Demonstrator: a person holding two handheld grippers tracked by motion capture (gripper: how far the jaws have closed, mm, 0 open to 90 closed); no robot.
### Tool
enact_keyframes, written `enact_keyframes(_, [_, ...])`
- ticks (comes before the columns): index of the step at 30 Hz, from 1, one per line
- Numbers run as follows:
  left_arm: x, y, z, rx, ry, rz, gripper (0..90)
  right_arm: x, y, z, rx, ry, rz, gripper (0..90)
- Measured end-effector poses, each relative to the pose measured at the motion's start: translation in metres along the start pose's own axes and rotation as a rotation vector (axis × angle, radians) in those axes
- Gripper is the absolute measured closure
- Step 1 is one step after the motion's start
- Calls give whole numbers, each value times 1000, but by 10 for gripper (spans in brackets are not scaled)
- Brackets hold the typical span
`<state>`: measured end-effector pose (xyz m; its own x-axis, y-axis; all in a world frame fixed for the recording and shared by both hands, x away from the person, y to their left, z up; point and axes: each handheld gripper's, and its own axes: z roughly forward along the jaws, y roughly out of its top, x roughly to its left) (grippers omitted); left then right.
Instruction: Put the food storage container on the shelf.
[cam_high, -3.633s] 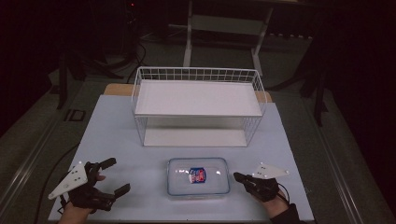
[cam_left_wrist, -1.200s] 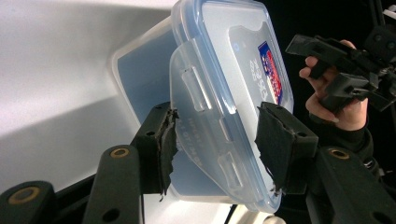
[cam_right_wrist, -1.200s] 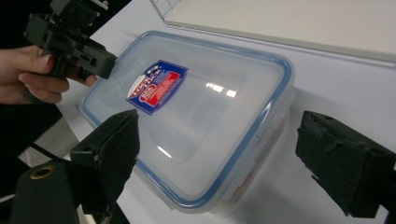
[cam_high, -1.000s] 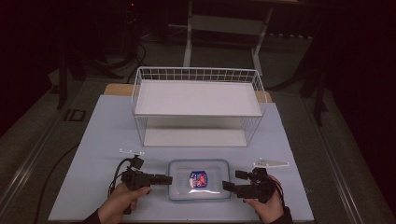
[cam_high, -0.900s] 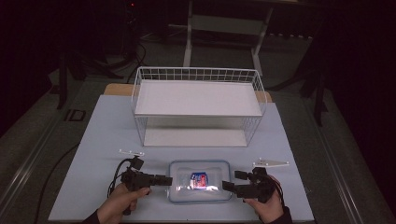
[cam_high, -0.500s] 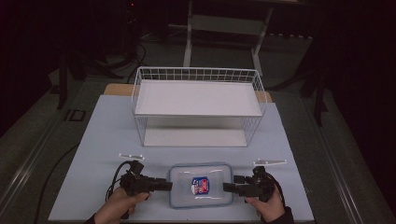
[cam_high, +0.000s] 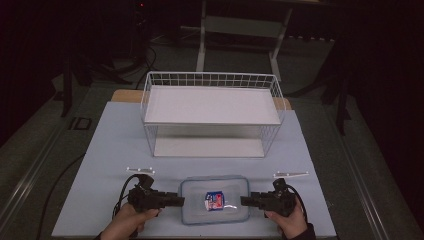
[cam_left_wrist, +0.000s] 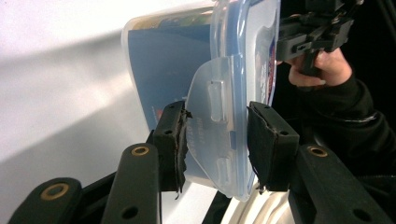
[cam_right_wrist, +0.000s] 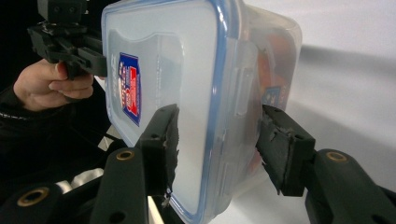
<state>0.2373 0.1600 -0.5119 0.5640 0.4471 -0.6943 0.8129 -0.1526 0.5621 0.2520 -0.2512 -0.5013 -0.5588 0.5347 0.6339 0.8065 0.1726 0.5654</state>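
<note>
A clear plastic food box (cam_high: 232, 187) with a blue-rimmed lid and a red-and-blue label lies near the table's front edge. My left gripper (cam_high: 180, 201) is shut on the box's left end. In the left gripper view, this gripper (cam_left_wrist: 217, 140) has its pads pinching the lid's latch flap on the box (cam_left_wrist: 233, 56). My right gripper (cam_high: 245, 201) holds the opposite end. Its jaws have just been closing, and in the right gripper view the gripper (cam_right_wrist: 217, 140) has one pad on the lid and one under the base of the box (cam_right_wrist: 187, 70).
A white wire basket (cam_high: 212, 107) with a flat white shelf stands at the back middle of the pale blue table (cam_high: 100, 165). Dark floor and stand legs lie beyond it. Each gripper view shows the other hand and its gripper past the box.
Both grippers came in from the sides to the ends of the box. The left one closed on the left end first, then the right jaws closed around the right end.
</note>
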Motion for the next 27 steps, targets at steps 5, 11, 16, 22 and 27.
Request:
enact_keyframes(5, [-6, -3, 0, -3, 20, 20, 582, 5, -2, -2, -22, -11, -15, 496])
enact_keyframes(11, [-7, 5, -2, -44, 32, 37, 579, 7, 3, -5, -42, -18, -21, 500])
enact_keyframes(16, [-9, 17, -7, -80, 43, 57, 577, 10, 15, -8, -62, -27, -38, 501])
enact_keyframes(22, [-8, 34, -12, -115, 60, 63, 573, 12, 31, -8, -86, -35, -47, 502])
enact_keyframes(27, [-5, 47, -14, -143, 76, 72, 570, 11, 44, -7, -103, -42, -61, 501])
